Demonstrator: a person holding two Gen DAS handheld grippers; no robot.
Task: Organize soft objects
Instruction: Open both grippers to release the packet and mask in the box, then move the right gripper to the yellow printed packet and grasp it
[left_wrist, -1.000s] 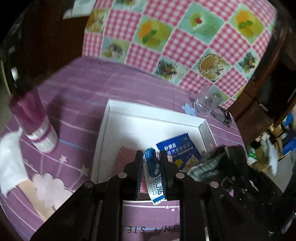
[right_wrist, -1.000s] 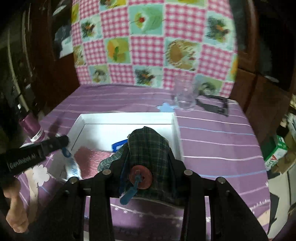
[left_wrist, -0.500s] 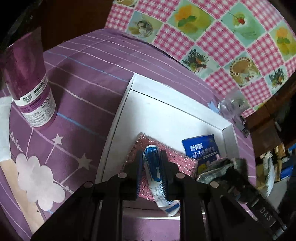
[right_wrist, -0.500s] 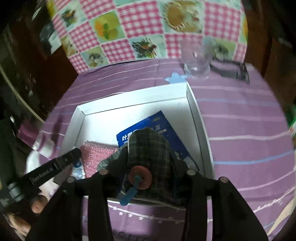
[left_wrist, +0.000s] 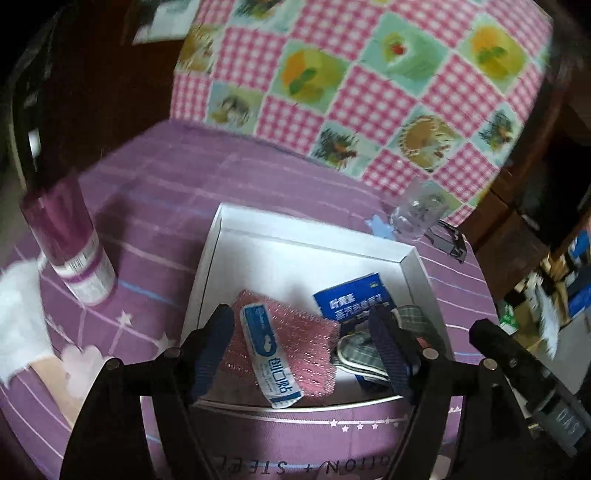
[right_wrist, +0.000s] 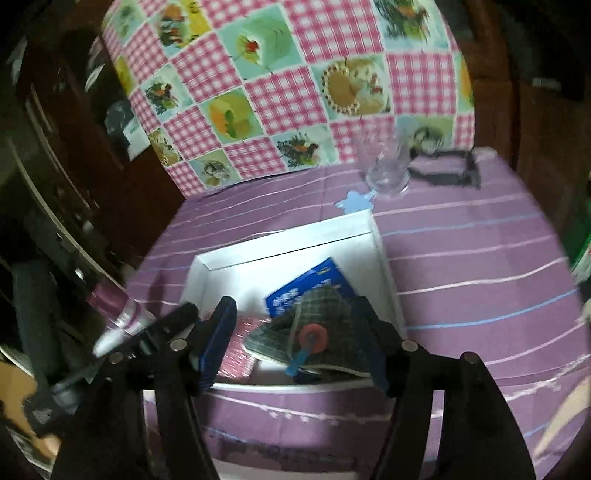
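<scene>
A: The box?
B: Smooth white card. The pink sponge glitters, rough-looking.
A: And that checked pouch?
B: Woven cloth; the blue packet is glossy, the cup clear plastic.

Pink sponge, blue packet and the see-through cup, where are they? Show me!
pink sponge (left_wrist: 295, 343), left wrist view, on its bare sparkly top.
blue packet (left_wrist: 351, 299), left wrist view, on its printed front.
see-through cup (right_wrist: 388, 166), right wrist view, on its clear side.
</scene>
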